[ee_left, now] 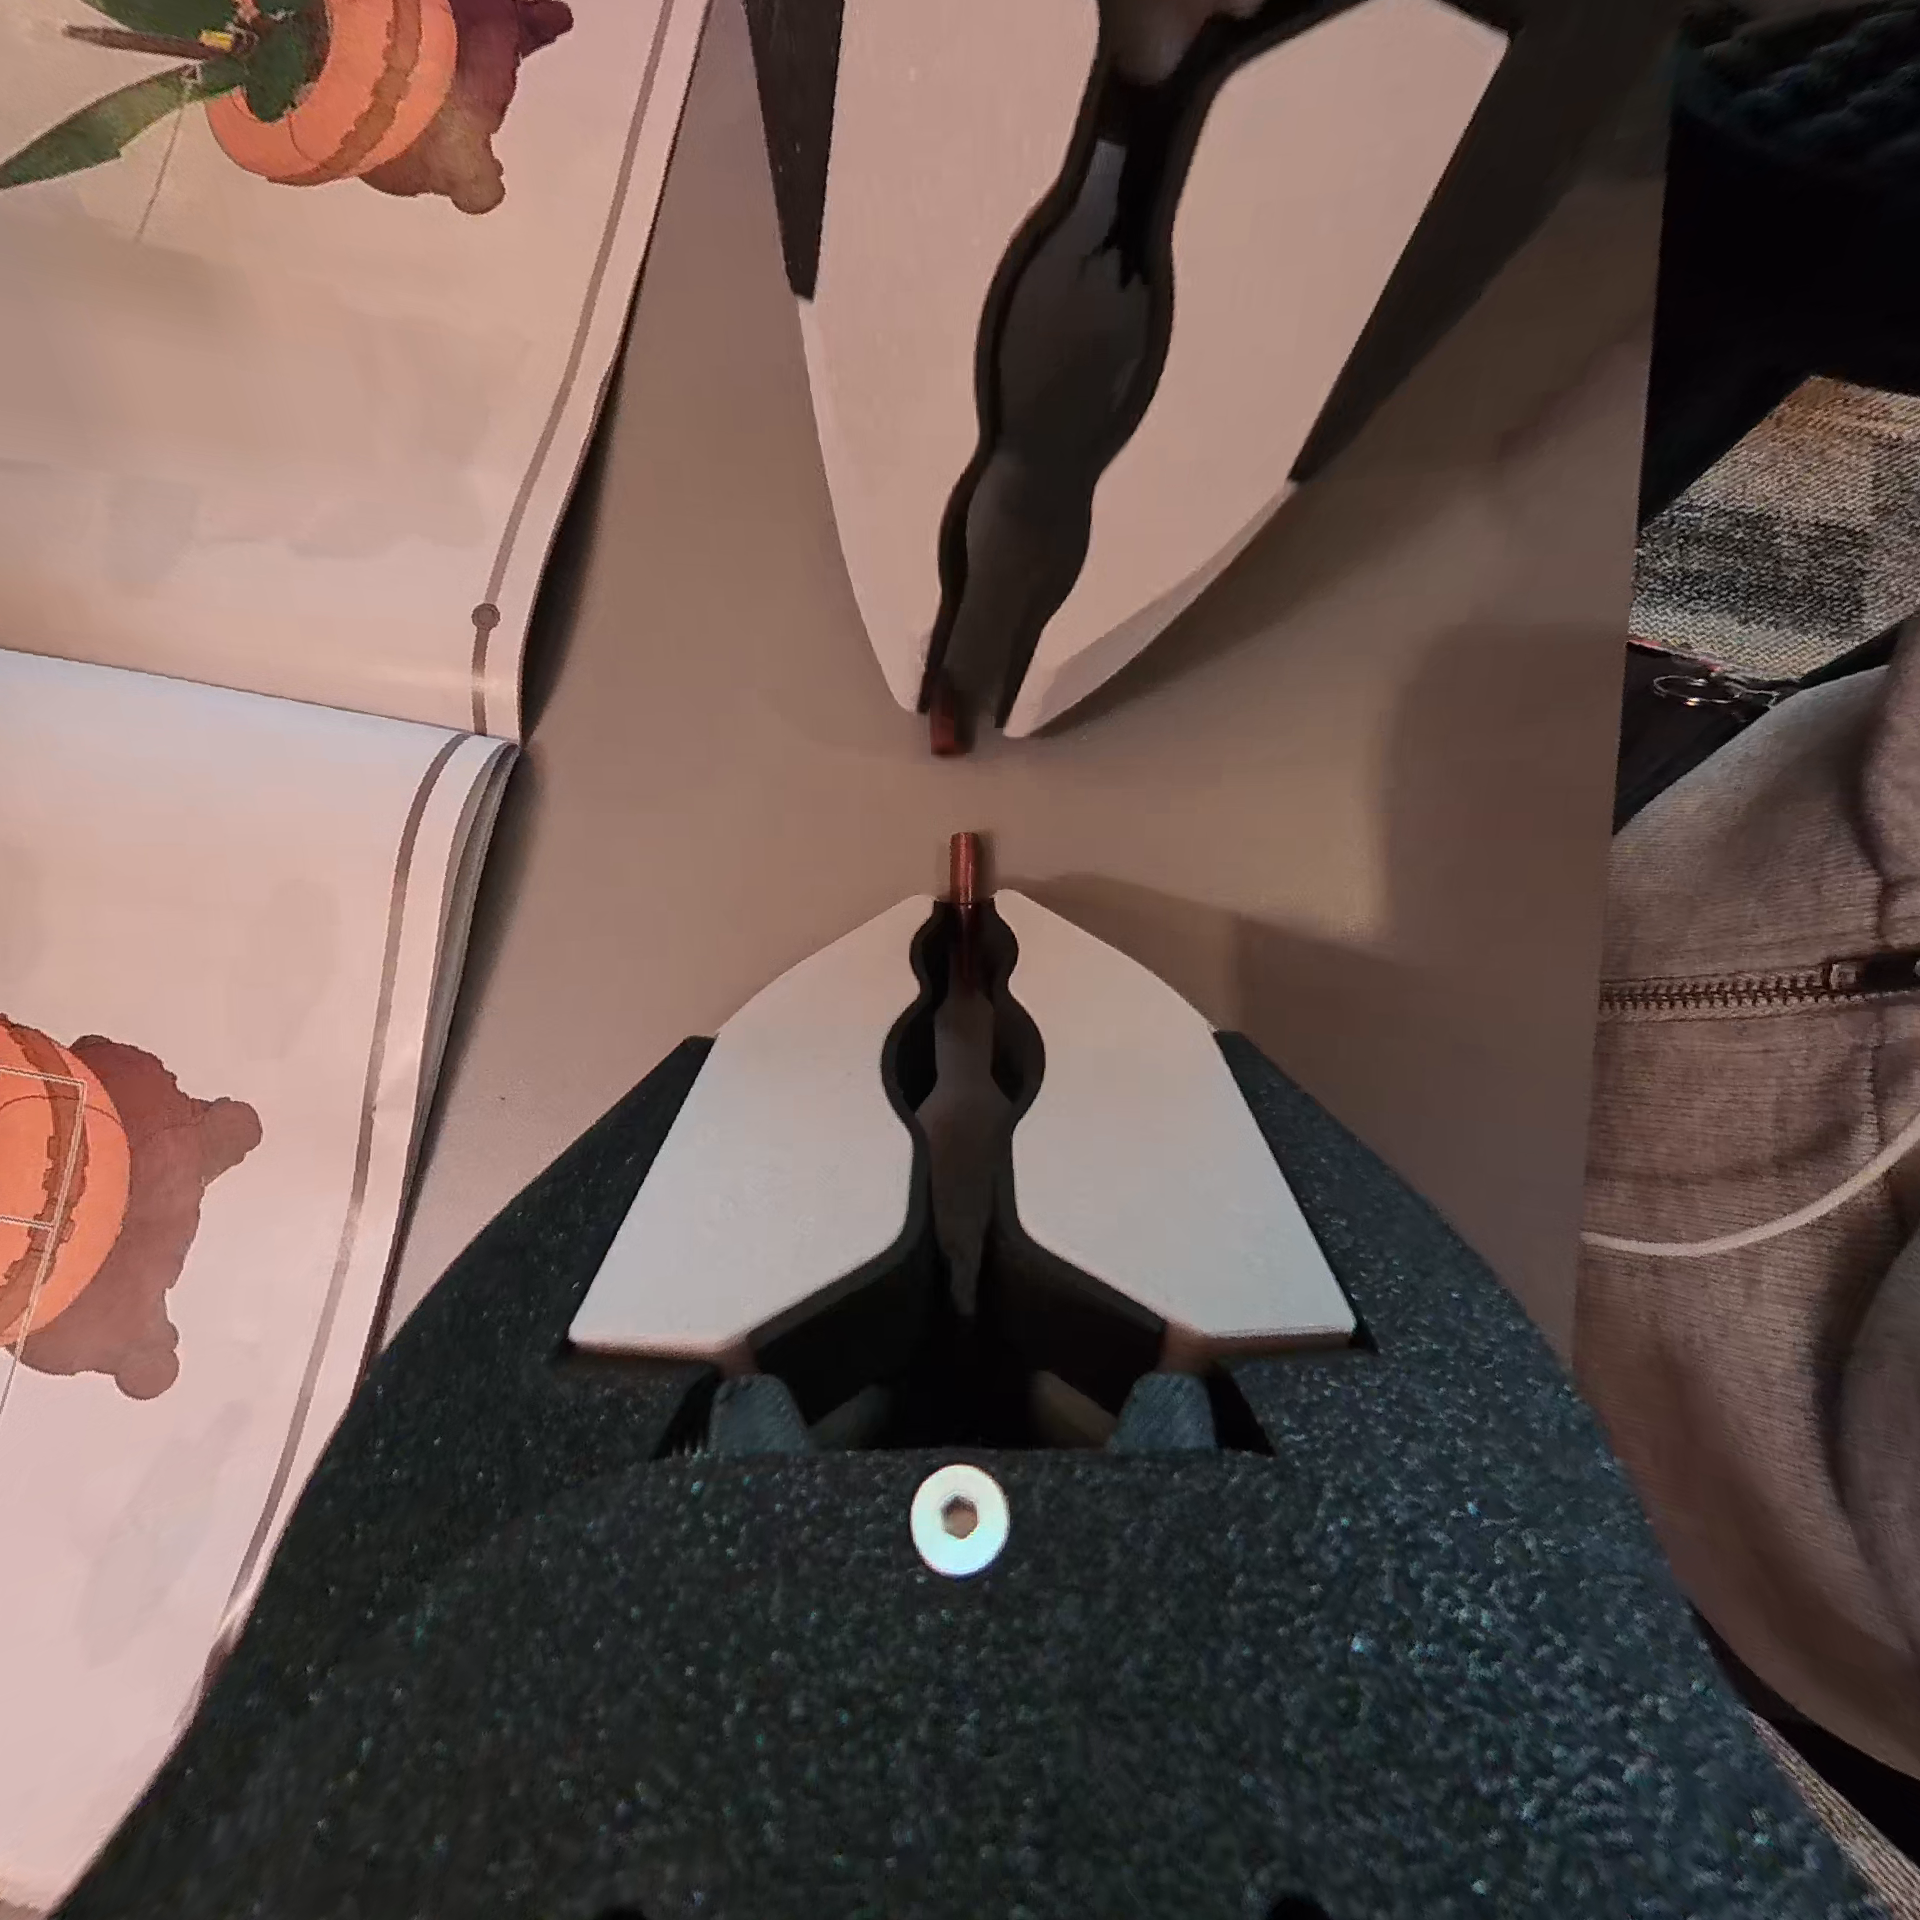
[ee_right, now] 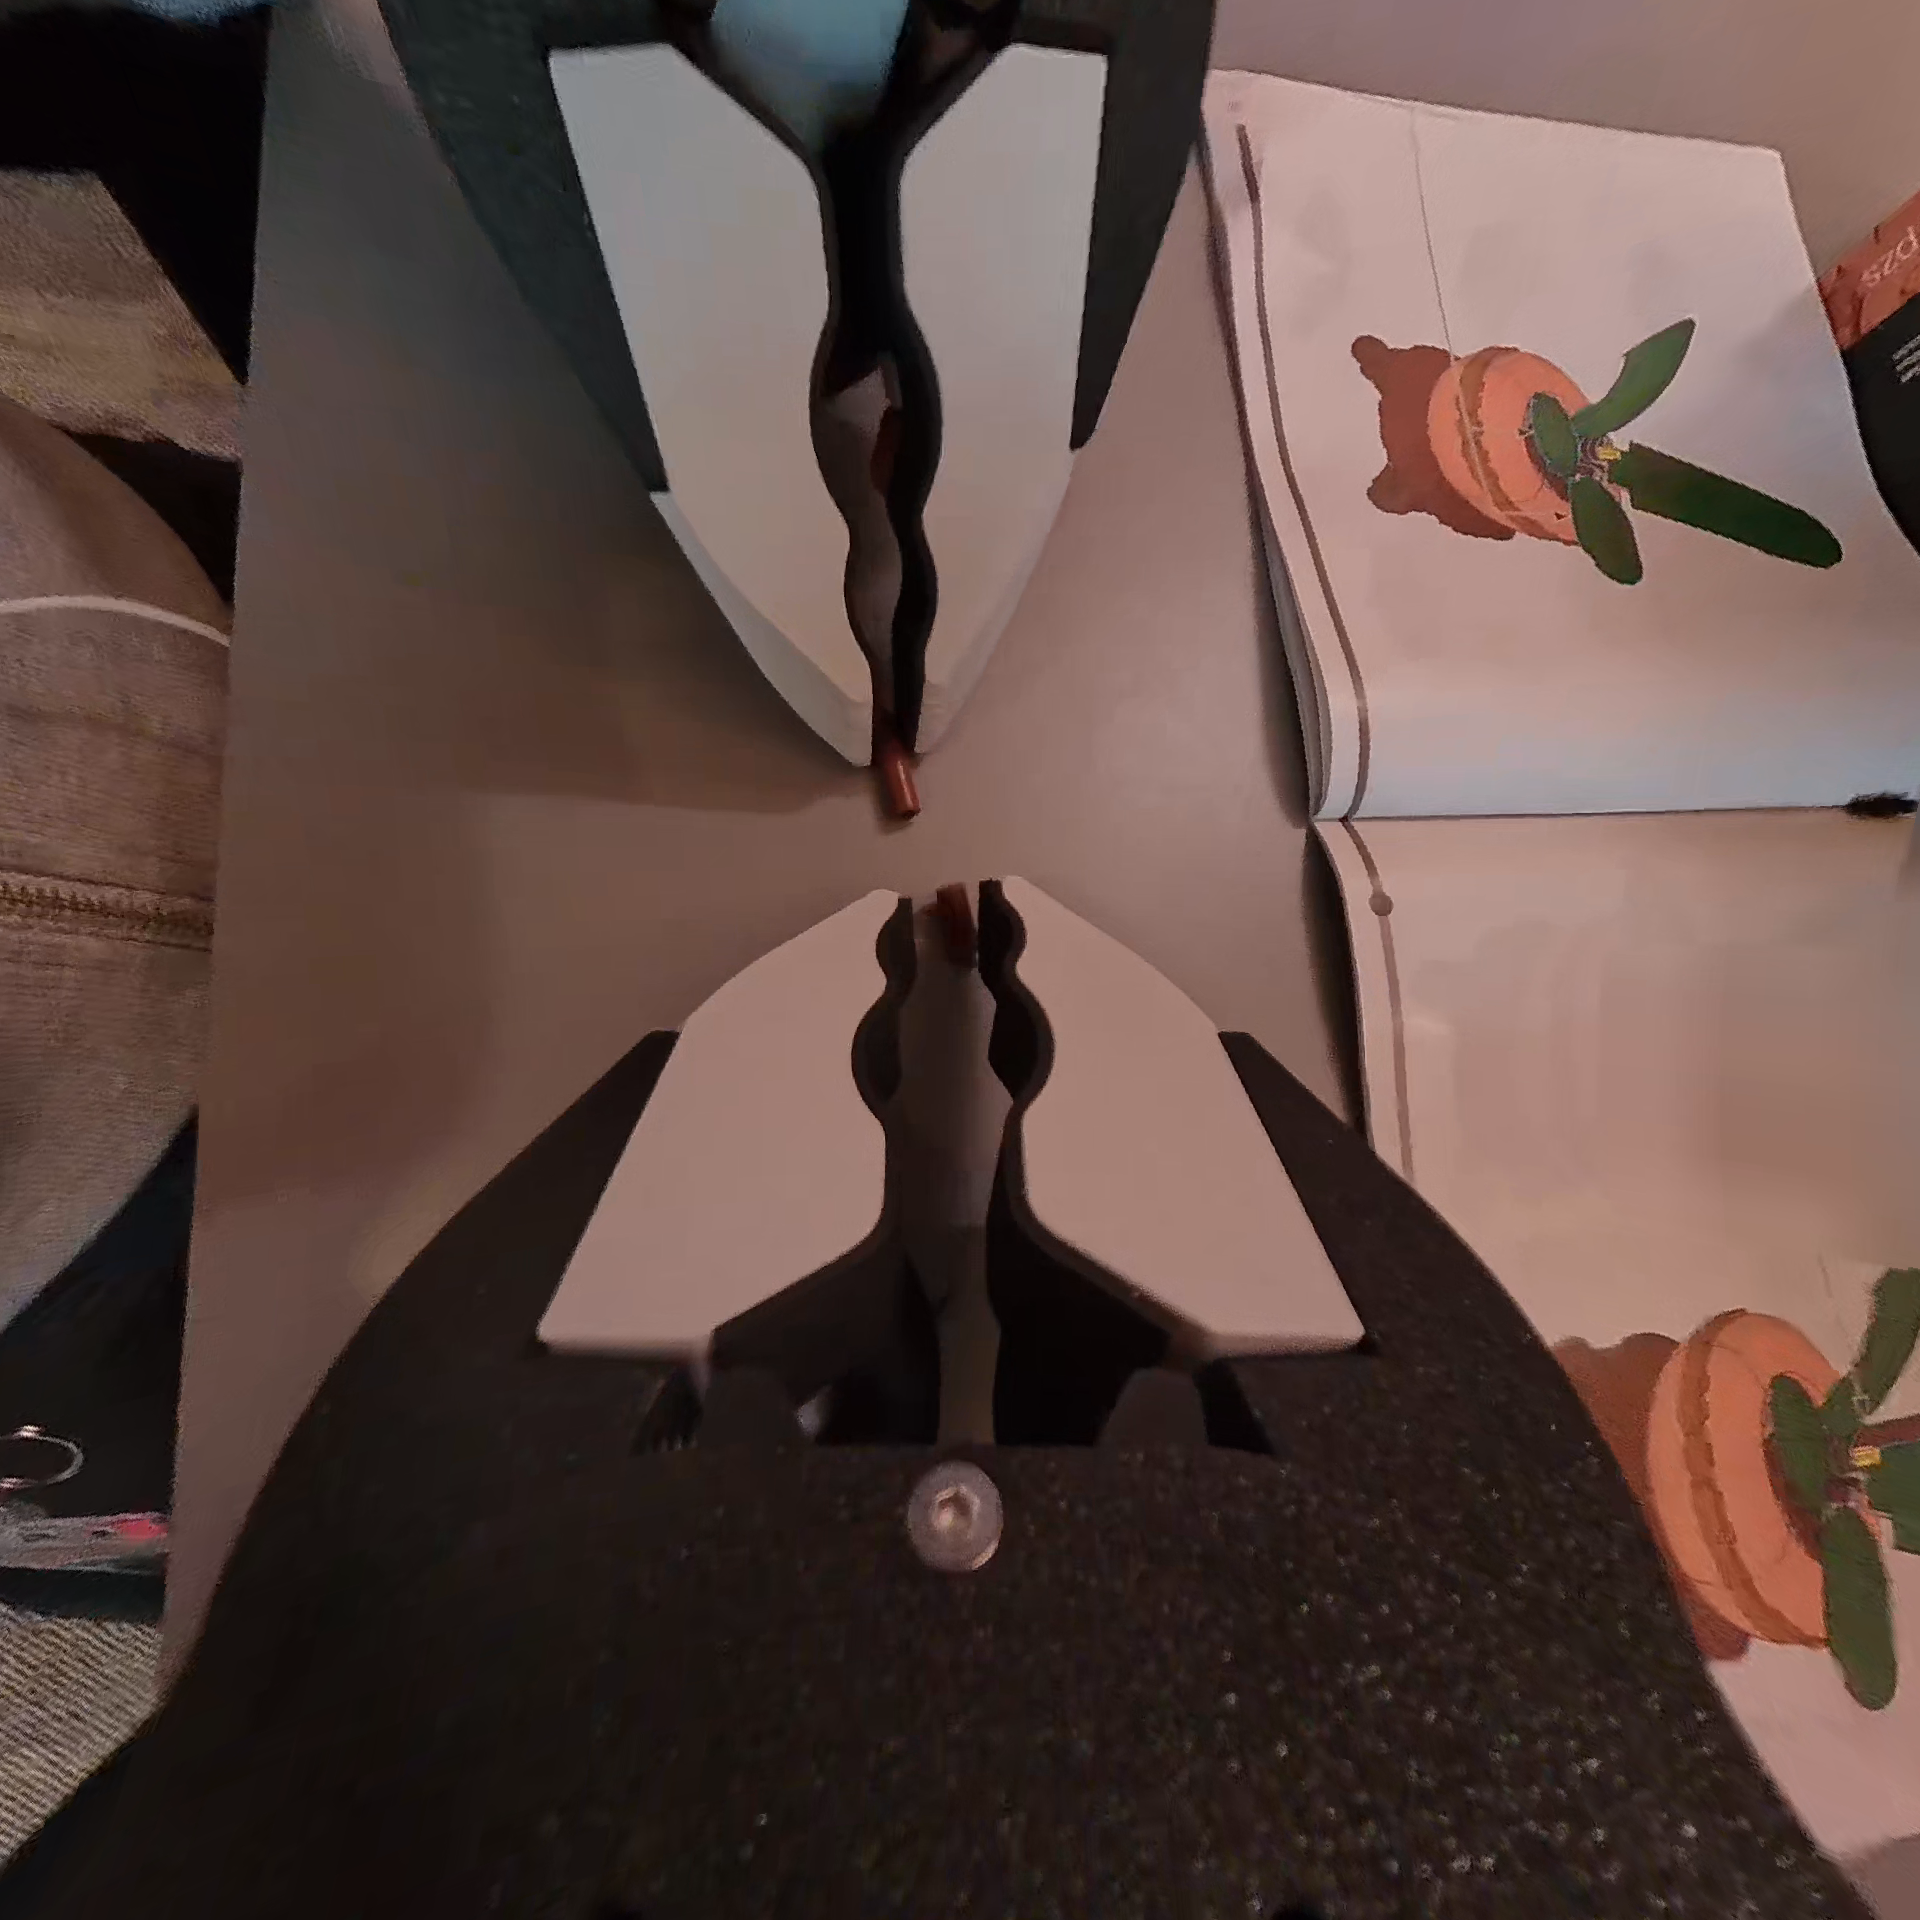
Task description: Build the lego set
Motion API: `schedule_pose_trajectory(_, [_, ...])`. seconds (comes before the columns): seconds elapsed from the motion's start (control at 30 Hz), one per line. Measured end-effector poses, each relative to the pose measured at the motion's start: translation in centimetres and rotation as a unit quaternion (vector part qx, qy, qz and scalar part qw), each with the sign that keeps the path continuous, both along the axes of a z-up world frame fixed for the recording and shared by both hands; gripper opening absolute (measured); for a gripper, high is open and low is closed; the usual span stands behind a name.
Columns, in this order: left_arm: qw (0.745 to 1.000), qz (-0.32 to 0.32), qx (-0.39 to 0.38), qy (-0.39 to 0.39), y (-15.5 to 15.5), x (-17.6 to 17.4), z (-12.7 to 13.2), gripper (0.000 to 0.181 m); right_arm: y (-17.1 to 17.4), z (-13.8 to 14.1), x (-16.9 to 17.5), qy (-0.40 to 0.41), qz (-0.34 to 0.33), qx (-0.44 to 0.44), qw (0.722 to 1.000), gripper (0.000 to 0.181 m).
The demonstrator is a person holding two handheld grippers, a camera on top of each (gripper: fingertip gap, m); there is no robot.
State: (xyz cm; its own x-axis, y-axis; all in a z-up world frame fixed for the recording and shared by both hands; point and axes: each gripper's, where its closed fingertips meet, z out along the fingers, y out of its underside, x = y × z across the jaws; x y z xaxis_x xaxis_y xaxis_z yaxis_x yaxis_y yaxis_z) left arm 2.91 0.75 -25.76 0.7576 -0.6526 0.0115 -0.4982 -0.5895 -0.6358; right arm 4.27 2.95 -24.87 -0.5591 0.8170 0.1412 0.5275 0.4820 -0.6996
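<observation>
Bench (ee_left: 665, 831): plain grey-beige top, bare in the middle strip where both tools meet; dim warm light.

Instruction booklet (ee_left: 260, 499): lies open along one side of the bench, pages showing an orange potted plant with green leaves; the spine fold sits near the working point but does not touch the tongs.

Left tongs (ee_left: 966, 902): clenched on a thin reddish-brown rod (ee_left: 964, 868); a short tip of it sticks out past the fingertips, pointing forward.

Right tongs (ee_right: 943, 896): clenched on a small reddish-brown piece (ee_right: 951, 914), mostly hidden between the fingers; its shape cannot be told.

Relation: the two tongs face each other tip to tip, apart, with a narrow gap of bare bench between the two brown ends; the ends look roughly in line.

Progress, as judged: early or middle; no built model shows anywhere on the bench, only the printed one; the step in hand appears to be joining the two brown parts end to end; that join is not yet made; the pot, leaves and the rest are still to come.

Edges and room: the bench edge runs close on the side away from the booklet, with a person's grey zipped garment (ee_left: 1766, 1039) just beyond it; a dark packet (ee_right: 1881, 312) lies past the booklet's far corner; free room is the middle strip, ample along the tongs' line, tight across it.
</observation>
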Motion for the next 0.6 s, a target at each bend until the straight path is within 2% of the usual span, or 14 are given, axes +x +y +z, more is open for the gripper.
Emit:
schedule_pose_trajectory(0.13, [1.0,-0.001,0.003,-0.013,-0.1,0.2,0.0,0.005,-0.2,-0.1,0.4,-0.006,-0.006,-0.04,0.999,0.012])
schedule_pose_trajectory(0.3, [1.0,-0.005,0.004,-0.015,-0.1,0.3,0.0,0.005,1.5,0.1,1.3,-0.029,-0.039,-0.003,0.999,0.003])
schedule_pose_trajectory(0.6, [1.0,-0.005,0.003,-0.015,-0.1,0.2,0.1,0.005,0.6,-0.8,1.2,-0.12,-0.051,-0.015,0.991,0.0])
